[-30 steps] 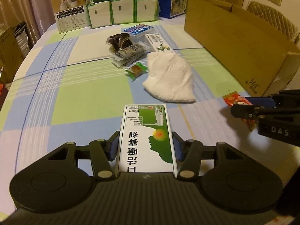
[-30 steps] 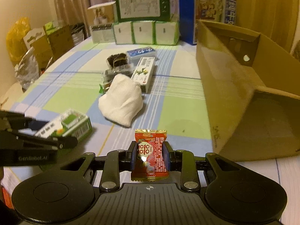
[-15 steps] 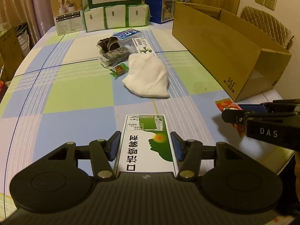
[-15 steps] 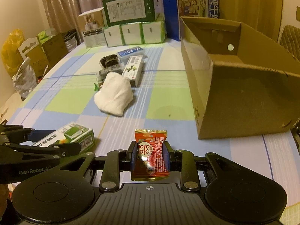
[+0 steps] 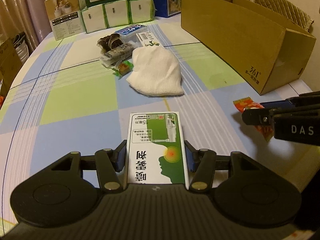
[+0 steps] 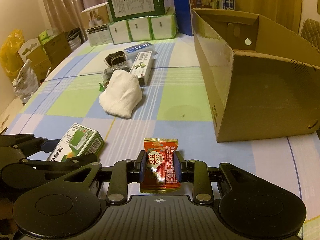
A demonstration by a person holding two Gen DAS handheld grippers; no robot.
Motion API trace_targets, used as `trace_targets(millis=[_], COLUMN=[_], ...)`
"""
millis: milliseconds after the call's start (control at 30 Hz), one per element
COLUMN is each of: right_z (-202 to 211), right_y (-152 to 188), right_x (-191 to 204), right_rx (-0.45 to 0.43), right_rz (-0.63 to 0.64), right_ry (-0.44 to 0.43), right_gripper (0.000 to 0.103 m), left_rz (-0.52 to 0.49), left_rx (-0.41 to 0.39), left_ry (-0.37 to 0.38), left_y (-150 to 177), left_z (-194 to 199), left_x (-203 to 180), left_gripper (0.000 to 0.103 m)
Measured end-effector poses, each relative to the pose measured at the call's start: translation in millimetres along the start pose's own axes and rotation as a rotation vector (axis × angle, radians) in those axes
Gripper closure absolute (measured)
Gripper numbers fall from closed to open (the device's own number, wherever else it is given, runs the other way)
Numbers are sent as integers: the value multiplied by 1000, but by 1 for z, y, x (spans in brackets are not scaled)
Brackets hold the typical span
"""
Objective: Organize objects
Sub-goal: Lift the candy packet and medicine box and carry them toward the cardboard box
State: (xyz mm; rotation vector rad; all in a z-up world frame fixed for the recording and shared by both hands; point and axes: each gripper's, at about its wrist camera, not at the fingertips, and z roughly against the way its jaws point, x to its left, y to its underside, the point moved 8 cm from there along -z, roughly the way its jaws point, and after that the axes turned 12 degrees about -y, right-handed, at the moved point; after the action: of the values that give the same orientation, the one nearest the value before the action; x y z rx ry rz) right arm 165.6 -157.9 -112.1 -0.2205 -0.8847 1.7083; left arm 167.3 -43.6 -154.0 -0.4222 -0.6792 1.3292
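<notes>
Left gripper (image 5: pixel 156 160) jaws clamp a green-and-white spray box (image 5: pixel 157 148); right gripper (image 6: pixel 160 169) jaws clamp a red snack packet (image 6: pixel 161 166), both lifted, likely bound for the open cardboard box (image 6: pixel 260 100).

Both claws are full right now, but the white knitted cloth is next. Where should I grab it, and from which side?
Take the white knitted cloth at its narrower, bunched far end, coming down from above. That end humps up off the tablecloth, giving folds to pinch, while the near edge spreads flat. Approach from its right side: the snack packets crowd its left.
</notes>
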Motion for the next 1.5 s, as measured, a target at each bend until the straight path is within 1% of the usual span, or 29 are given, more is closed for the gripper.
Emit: trace_targets(millis=[200,500,667,900,1267,1500], right_z=[3,22,50,87,136,165], right_y=[-4,-10,-14,-15,-19,-29], right_x=[2,14,23,28,24,18], right_rx=[-24,-52,-94,-130,-178,-222], right_rz=[6,17,27,4,-7,-20], right_ry=[4,-5,-9,-5,10,34], right_gripper=[77,77,77,77,77,77], left_rz=[1,50,85,109,110,111], left_rx=[-42,-43,-44,-61,-101,-144], left_ry=[-11,8,13,29,37,73], left_y=[-2,-12,-19,-30,-45,-62], left_z=[10,33,55,92,139,162], left_x=[2,8,8,-3,-18,-32], left_gripper=[52,52,52,52,52,52])
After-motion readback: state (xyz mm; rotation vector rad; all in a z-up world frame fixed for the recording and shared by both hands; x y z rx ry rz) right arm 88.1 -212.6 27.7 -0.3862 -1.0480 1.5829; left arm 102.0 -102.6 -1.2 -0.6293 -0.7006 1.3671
